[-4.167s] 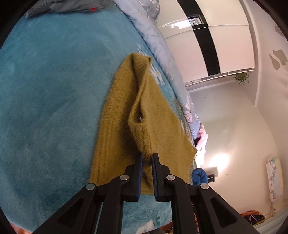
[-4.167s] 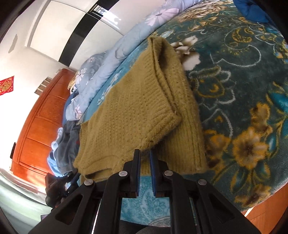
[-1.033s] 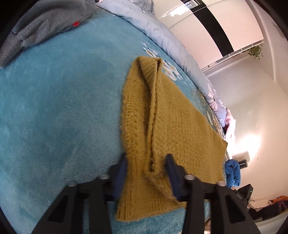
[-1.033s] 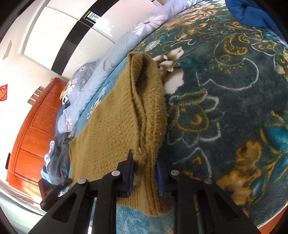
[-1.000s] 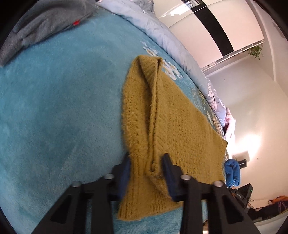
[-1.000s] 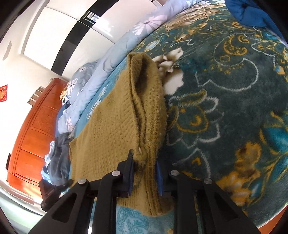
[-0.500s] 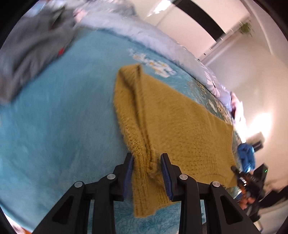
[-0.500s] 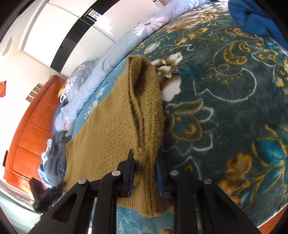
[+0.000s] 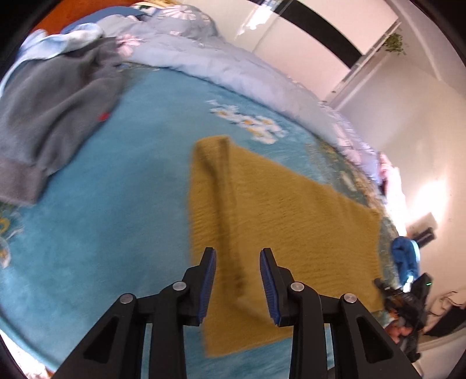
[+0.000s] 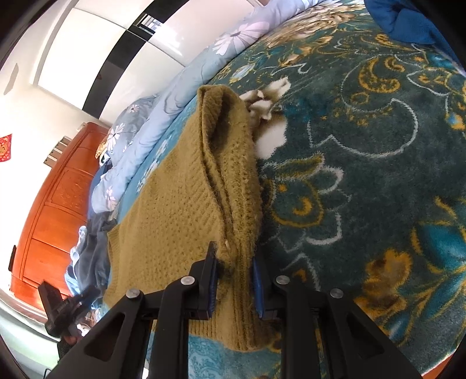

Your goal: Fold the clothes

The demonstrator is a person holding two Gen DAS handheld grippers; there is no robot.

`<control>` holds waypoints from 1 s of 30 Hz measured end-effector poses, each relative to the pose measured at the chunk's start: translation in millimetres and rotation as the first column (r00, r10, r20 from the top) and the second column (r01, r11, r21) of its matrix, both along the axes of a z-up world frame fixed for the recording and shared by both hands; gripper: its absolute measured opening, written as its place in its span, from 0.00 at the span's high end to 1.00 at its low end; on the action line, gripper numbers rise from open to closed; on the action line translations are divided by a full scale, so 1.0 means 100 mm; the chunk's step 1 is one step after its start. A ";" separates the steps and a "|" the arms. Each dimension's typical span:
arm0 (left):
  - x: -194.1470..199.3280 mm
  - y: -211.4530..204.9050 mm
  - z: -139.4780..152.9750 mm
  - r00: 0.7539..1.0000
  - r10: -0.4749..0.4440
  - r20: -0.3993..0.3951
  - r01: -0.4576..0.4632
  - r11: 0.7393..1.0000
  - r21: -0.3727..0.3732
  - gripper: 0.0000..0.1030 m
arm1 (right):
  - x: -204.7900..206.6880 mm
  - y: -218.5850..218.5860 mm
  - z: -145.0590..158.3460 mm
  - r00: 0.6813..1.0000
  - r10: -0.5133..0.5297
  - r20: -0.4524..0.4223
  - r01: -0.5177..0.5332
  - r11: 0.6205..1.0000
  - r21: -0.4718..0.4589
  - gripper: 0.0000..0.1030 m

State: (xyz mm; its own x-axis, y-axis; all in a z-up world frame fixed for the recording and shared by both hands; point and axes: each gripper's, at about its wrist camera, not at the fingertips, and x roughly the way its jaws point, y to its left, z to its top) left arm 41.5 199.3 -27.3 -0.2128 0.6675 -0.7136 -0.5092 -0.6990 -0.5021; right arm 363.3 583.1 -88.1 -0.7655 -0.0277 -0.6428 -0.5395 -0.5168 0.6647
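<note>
A mustard yellow knit sweater (image 9: 279, 210) lies flat on the blue floral blanket (image 9: 96, 210), with a sleeve folded in along each side. My left gripper (image 9: 237, 280) is open and empty, lifted above the sweater's near left edge. In the right wrist view the sweater (image 10: 180, 210) lies with its folded sleeve ridge running toward me. My right gripper (image 10: 234, 280) has its jaws apart on either side of the sleeve cuff (image 10: 233, 253), which rests loosely between them.
A grey garment (image 9: 49, 96) lies at the blanket's far left. A light blue floral quilt (image 9: 221, 64) runs along the far side. A blue garment (image 10: 407, 20) lies at the far right. A wooden headboard (image 10: 49, 210) stands at the left.
My left gripper has let go of the folded sleeve, opened wider and pulled up and back. My right gripper's jaws have opened slightly around the cuff. The sweater now lies flat.
</note>
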 end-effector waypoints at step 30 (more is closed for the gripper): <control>0.00 1.87 -0.24 0.959 -0.206 0.196 0.192 0.977 0.092 0.74 | 0.03 0.01 0.07 1.000 0.019 -0.020 -0.019 1.000 0.018 0.76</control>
